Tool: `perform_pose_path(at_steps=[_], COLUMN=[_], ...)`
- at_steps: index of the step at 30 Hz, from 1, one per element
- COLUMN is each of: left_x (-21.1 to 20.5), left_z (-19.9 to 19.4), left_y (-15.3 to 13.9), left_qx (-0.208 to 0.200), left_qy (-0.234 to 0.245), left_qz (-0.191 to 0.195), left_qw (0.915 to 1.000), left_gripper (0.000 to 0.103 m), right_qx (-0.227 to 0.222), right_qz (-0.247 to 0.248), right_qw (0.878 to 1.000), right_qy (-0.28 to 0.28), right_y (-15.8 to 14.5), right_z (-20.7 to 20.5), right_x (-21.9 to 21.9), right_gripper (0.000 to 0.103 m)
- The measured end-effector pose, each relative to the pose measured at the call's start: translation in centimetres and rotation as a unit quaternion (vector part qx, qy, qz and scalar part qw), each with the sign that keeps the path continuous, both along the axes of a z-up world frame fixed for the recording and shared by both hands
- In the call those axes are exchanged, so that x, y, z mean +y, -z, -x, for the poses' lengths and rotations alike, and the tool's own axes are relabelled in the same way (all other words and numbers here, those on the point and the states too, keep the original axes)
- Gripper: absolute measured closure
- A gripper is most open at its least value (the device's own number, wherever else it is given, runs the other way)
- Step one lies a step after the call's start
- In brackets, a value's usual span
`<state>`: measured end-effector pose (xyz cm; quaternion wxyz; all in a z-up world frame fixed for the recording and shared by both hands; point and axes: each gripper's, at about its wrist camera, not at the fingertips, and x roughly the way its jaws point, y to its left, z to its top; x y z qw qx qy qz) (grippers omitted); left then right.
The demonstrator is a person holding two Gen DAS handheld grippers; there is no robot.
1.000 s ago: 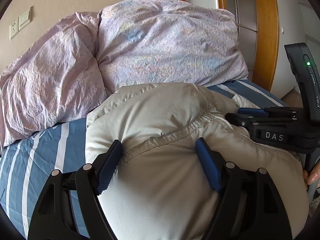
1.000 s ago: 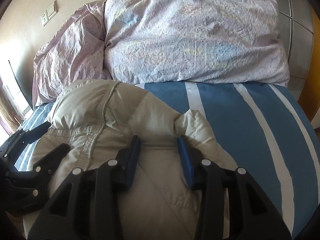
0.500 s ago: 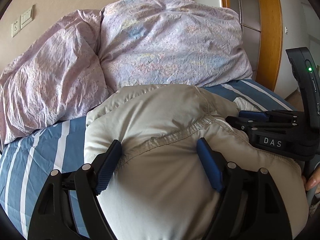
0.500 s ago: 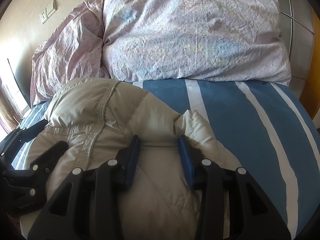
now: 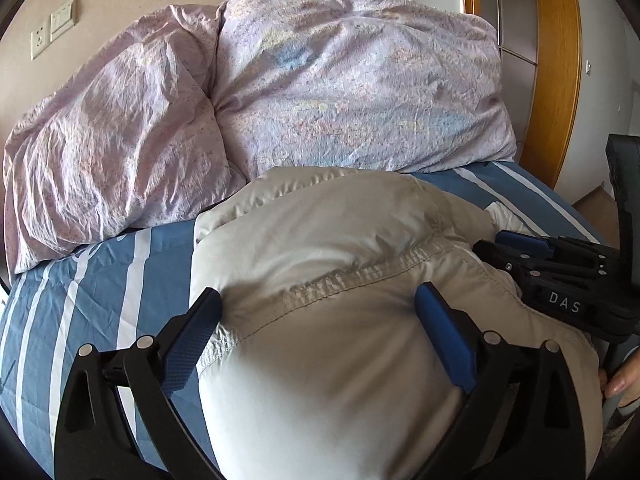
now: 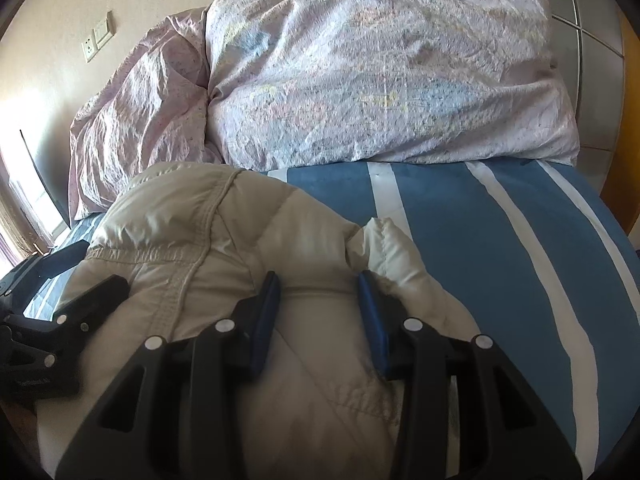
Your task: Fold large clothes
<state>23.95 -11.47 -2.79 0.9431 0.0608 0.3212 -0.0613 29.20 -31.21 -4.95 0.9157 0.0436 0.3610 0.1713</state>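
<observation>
A puffy beige down jacket (image 5: 340,220) lies bundled on the bed, its stitched hem running across the top. My left gripper (image 5: 320,312) straddles the near bulge of it. Its jaws are opening and stand wide, with the jacket swelling up between the blue pads (image 5: 444,332) and the left pad out at the jacket's edge. In the right wrist view the jacket (image 6: 180,220) fills the lower left. My right gripper (image 6: 318,300) is shut on a pinched fold of it near a white cuff (image 6: 384,248). The left gripper (image 6: 80,272) shows at the left edge.
Two lilac crumpled pillows (image 5: 340,80) are piled at the head of the bed, just behind the jacket. The blue and white striped sheet (image 6: 480,240) lies bare to the right. A wooden door frame (image 5: 560,60) stands at the right; a fingertip (image 5: 620,380) shows beside the right gripper's handle.
The left gripper's jaws have spread wider apart around the jacket's bulge. The right gripper keeps the same pinch and has not moved.
</observation>
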Motion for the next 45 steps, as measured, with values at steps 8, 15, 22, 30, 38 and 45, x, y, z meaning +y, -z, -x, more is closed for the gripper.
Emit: perform_pose_path(at_steps=[8,15,22,30,38,45], left_x=[-0.6,0.1,7.0,11.2,11.8,11.6], left_z=[-0.2,-0.8,0.9,1.6,1.0,0.3], left_y=[1.0,1.1,-1.7,-1.1,1.4,2.6], left_qx=[-0.014,-0.005,0.058,0.114,0.166,0.193], left_qy=[-0.01,-0.009,0.0,0.012,0.033,0.056], left_qz=[-0.017,0.005,0.177,0.222,0.299,0.348], left_qw=[0.9997,0.9999,0.9825,0.9682,0.9391,0.9158], left_gripper=[0.002,0.001,0.001,0.001,0.001,0.001], right_qx=[-0.004,0.006,0.015,0.185,0.257,0.295], right_qz=[-0.007,-0.003,-0.016,-0.169,-0.212,-0.255], right_qw=[1.0,1.0,1.0,0.968,0.943,0.92], right_qy=[0.003,0.003,-0.006,0.004,-0.01,-0.046], right_y=[0.3,0.2,-4.2,-2.3,1.1,2.9], right_z=[-0.2,-0.9,2.9,2.4,1.7,0.8], right_x=[-0.1,0.1,-1.7,-8.7,-10.4,-10.2], right_gripper=[0.062,0.062,0.004,0.002,0.002,0.002])
